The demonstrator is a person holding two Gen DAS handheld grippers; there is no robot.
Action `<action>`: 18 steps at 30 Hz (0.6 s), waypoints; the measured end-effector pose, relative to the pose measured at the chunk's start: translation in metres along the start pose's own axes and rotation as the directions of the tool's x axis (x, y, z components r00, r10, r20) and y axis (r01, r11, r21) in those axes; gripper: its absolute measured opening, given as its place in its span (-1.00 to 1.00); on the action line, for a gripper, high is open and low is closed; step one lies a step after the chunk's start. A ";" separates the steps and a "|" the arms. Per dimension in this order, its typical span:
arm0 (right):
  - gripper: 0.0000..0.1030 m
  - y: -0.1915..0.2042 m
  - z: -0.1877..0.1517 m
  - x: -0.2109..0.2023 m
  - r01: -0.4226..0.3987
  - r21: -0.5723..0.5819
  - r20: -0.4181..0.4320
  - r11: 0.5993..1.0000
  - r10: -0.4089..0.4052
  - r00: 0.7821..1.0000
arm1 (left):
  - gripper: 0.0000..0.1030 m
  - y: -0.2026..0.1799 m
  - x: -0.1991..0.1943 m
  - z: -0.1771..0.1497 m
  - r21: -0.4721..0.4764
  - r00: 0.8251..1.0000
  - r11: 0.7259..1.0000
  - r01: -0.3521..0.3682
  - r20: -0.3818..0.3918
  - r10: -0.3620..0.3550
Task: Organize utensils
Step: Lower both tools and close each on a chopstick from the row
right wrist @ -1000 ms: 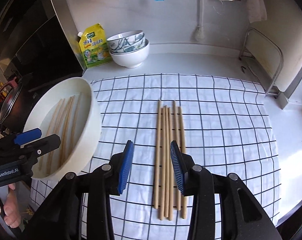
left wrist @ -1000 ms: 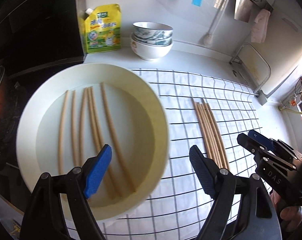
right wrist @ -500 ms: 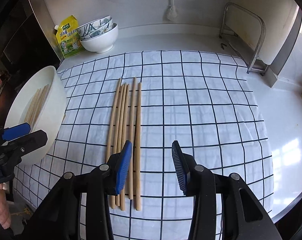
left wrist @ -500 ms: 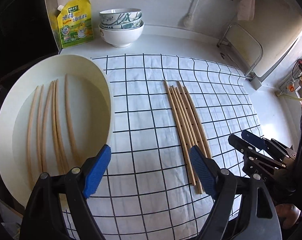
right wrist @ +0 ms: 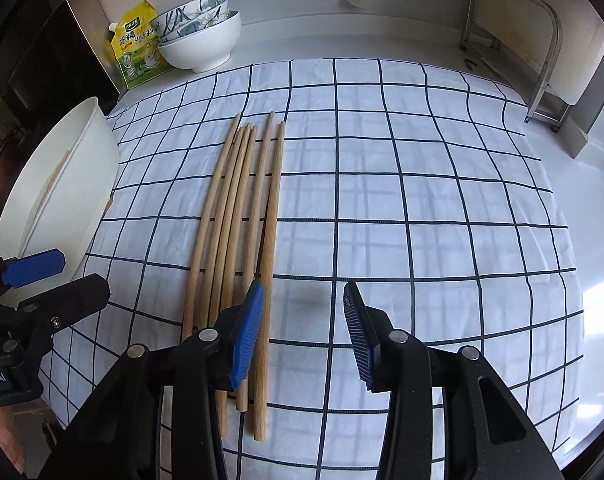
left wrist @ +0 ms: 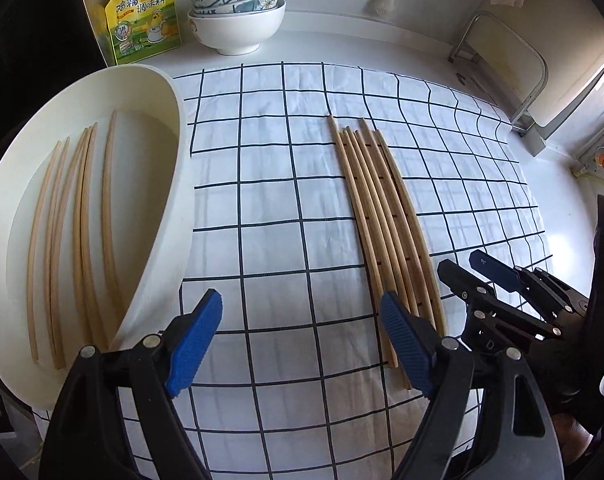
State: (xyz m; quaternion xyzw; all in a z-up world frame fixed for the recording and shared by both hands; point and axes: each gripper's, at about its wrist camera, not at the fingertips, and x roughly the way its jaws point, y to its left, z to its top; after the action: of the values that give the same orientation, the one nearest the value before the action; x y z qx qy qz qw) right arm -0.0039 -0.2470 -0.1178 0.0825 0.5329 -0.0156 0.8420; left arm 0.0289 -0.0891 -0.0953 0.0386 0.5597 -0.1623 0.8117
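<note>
At the far left, several chopsticks (left wrist: 82, 216) are seen lying in the white basin (left wrist: 182, 184), which should be kept clear of. The left gripper (left wrist: 302, 340) is held wide open and empty over the checked cloth (left wrist: 262, 160). The bundle of chopsticks (right wrist: 242, 208) is laid on the cloth; the right gripper (right wrist: 302, 332), half open and empty, is best centred over its near ends before being closed.
</note>
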 end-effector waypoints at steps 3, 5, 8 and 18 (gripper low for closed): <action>-0.22 0.001 0.000 0.004 0.001 -0.013 0.000 1.000 -0.001 1.000 | 0.55 -0.002 0.003 0.000 -0.002 1.000 1.000 -0.003 -0.006 0.003; -0.22 0.002 -0.001 0.007 0.003 -0.022 0.000 1.000 -0.003 1.000 | 0.55 -0.002 0.006 -0.001 -0.004 1.000 1.000 -0.006 -0.011 0.006; -0.22 0.004 -0.001 0.008 0.006 -0.042 0.005 0.999 -0.006 1.000 | 0.55 -0.002 0.008 -0.001 -0.013 1.000 1.000 -0.008 -0.022 0.007; -0.29 0.012 -0.001 0.014 0.052 -0.123 0.021 0.991 -0.050 0.999 | 0.56 -0.003 0.010 -0.004 -0.023 0.999 0.999 -0.022 -0.035 0.021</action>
State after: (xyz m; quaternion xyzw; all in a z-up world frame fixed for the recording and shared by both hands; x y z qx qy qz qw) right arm 0.0023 -0.2340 -0.1293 0.0161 0.5273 -0.0049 0.8495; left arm 0.0272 -0.0934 -0.1056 0.0382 0.5753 -0.1463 0.8039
